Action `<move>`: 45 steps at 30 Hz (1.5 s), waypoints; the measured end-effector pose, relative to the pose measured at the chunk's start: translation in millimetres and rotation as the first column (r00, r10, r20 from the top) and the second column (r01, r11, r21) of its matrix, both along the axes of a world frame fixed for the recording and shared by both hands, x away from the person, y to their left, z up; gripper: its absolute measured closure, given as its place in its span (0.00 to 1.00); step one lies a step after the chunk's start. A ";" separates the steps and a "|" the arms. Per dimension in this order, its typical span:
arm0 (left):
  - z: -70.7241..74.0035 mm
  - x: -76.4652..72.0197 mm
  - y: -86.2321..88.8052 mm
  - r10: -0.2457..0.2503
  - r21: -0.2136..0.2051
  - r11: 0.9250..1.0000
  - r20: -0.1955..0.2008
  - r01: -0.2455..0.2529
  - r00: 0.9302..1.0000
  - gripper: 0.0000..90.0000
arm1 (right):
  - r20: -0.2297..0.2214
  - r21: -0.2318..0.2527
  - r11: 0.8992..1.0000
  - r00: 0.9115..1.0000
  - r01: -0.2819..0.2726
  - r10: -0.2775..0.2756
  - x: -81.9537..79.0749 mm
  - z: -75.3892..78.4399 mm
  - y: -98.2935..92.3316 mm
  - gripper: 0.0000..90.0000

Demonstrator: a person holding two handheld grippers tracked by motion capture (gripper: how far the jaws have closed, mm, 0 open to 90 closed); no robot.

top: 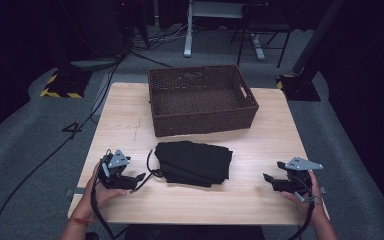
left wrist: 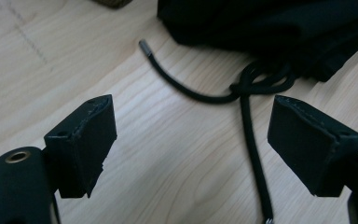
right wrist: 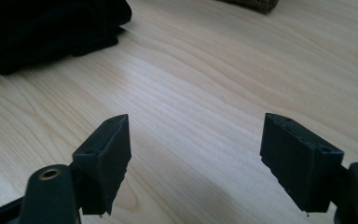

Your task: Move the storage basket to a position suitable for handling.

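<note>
A folded black garment (top: 194,163) lies on the wooden table (top: 260,150), just in front of a brown wicker basket (top: 201,98). Its black drawstring (left wrist: 205,93) trails off the left side and crosses the wood between my left jaws. My left gripper (top: 139,177) rests on the table left of the garment, open, with nothing between its fingers (left wrist: 84,140). My right gripper (top: 270,178) sits open to the right of the garment, a gap of bare wood between them. The garment's edge (right wrist: 46,32) lies at the upper left of the right gripper view.
The basket looks empty and stands at the table's far middle. Bare wood lies on both sides of the garment and along the front edge (top: 195,217). Beyond the table are grey carpet, cables (top: 55,150) and stand bases (top: 65,85).
</note>
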State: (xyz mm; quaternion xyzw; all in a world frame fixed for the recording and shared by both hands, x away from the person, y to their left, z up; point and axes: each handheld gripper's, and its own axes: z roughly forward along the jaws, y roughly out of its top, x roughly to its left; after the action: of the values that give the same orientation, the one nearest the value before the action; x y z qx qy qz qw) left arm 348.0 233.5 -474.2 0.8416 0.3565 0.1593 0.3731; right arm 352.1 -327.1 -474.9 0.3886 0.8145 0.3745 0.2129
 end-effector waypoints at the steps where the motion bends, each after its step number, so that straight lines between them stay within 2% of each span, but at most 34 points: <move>1: 2.6 0.7 -4.3 -0.014 -0.004 1.000 0.004 0.014 1.000 0.18 | 0.003 0.001 1.000 1.000 -0.003 0.003 0.9 1.4 1.7 0.28; 6: 10.3 3.8 -21.4 -0.031 -0.006 0.999 0.041 0.032 0.999 0.17 | 0.017 0.016 0.999 0.999 -0.033 0.032 8.0 9.3 10.3 0.28; 7: 10.3 3.8 -21.4 -0.031 -0.006 0.999 0.041 0.032 0.999 0.17 | 0.017 0.016 0.999 0.999 -0.033 0.032 8.0 9.3 10.3 0.28; 8: 12.1 5.2 -28.9 -0.057 -0.004 0.998 0.042 0.058 0.997 0.17 | 0.023 0.021 0.999 0.999 -0.041 0.041 11.9 13.5 13.2 0.28; 13: 12.0 10.7 -47.8 -0.113 0.004 0.994 0.042 0.113 0.993 0.18 | 0.042 0.038 0.997 0.997 -0.062 0.060 23.1 24.7 19.5 0.29; 18: 10.8 16.9 -58.9 -0.131 0.013 0.991 0.047 0.130 0.990 0.18 | 0.065 0.029 0.996 0.994 -0.084 0.082 35.5 37.0 28.9 0.29; 20: 10.3 21.1 -62.3 -0.137 0.000 0.991 0.038 0.137 0.990 0.17 | 0.069 0.026 0.996 0.994 -0.087 0.085 38.2 39.9 30.9 0.30; 21: 9.9 24.4 -66.6 -0.139 0.004 0.990 0.041 0.138 0.990 0.17 | 0.077 0.030 0.995 0.992 -0.098 0.096 44.6 46.9 35.1 0.30; 30: 3.2 34.9 -72.3 -0.137 0.008 0.991 0.024 0.137 0.990 0.17 | 0.113 0.017 0.992 0.986 -0.129 0.126 67.3 71.2 56.3 0.30; 34: 1.1 36.6 -73.0 -0.140 0.015 0.990 0.015 0.140 0.990 0.17 | 0.122 0.021 0.991 0.984 -0.134 0.131 77.8 77.7 65.1 0.30; 39: -4.9 39.2 -77.0 -0.152 0.025 0.988 -0.019 0.153 0.988 0.17 | 0.126 0.027 0.990 0.983 -0.136 0.132 92.6 84.7 74.4 0.31; 42: -6.3 39.7 -77.9 -0.155 0.025 0.987 -0.020 0.156 0.988 0.17 | 0.127 0.034 0.990 0.984 -0.134 0.129 98.6 87.1 77.9 0.31; 43: -7.3 40.4 -77.9 -0.156 0.022 0.987 -0.026 0.156 0.987 0.17 | 0.126 0.044 0.989 0.983 -0.139 0.133 106.0 88.5 81.8 0.31; 45: -7.6 40.7 -77.7 -0.157 0.021 0.987 -0.026 0.157 0.987 0.17 | 0.122 0.035 0.990 0.983 -0.140 0.135 112.9 89.2 86.2 0.31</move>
State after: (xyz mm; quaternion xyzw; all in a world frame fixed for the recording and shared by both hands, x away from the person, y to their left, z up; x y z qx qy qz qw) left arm 388.8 155.7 -481.8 0.8732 0.2917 0.1232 0.3706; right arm 465.0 -240.9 -385.7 0.3128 0.8169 0.4284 0.2264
